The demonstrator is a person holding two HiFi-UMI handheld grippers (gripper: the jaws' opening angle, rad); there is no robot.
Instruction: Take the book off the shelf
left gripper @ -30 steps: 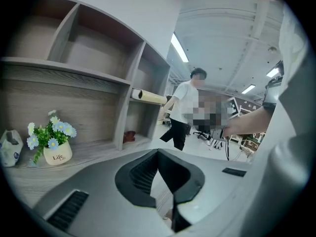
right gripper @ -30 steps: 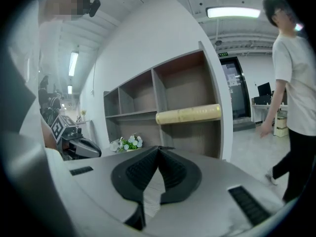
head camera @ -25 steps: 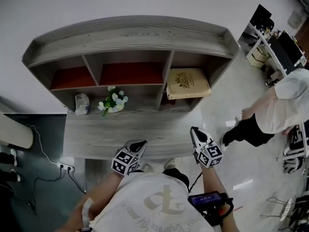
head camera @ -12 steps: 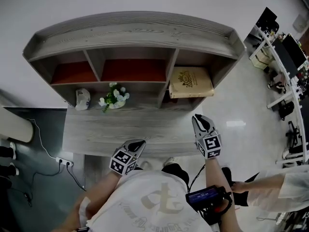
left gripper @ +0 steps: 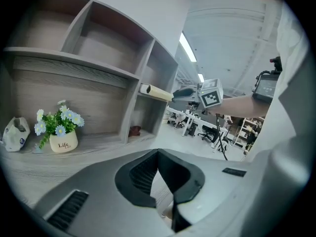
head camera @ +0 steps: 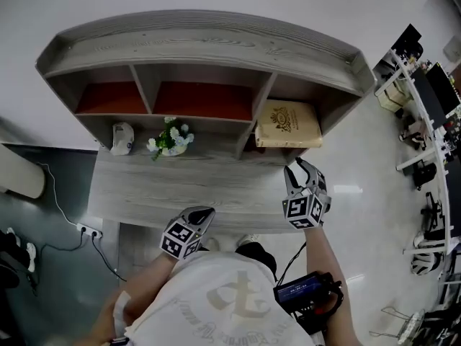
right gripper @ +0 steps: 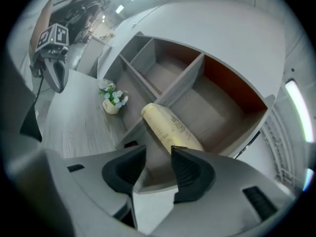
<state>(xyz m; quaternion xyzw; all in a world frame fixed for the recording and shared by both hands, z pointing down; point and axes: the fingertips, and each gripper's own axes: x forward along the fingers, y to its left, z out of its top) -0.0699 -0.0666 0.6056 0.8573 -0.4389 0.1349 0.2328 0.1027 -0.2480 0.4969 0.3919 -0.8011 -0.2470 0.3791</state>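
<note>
Pot (left gripper: 63,143) lettered "Life", book (head camera: 287,123) (gold emblem unreadable); right claw (right gripper: 157,157) opening, empty

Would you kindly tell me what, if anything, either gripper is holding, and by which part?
Nothing is held. The right gripper is opening its jaws, empty, short of the book; the left gripper is shut on nothing.

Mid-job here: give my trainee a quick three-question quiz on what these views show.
1. True or false: the book lies in the leftmost compartment of the shelf.
2. Which gripper is nearer the book?
3. Fill in: the flower pot stands on the ____.
Key: 1. False, it lies in the rightmost one. 2. The right gripper, jaws opening, nothing between them. 3. desk.
</note>
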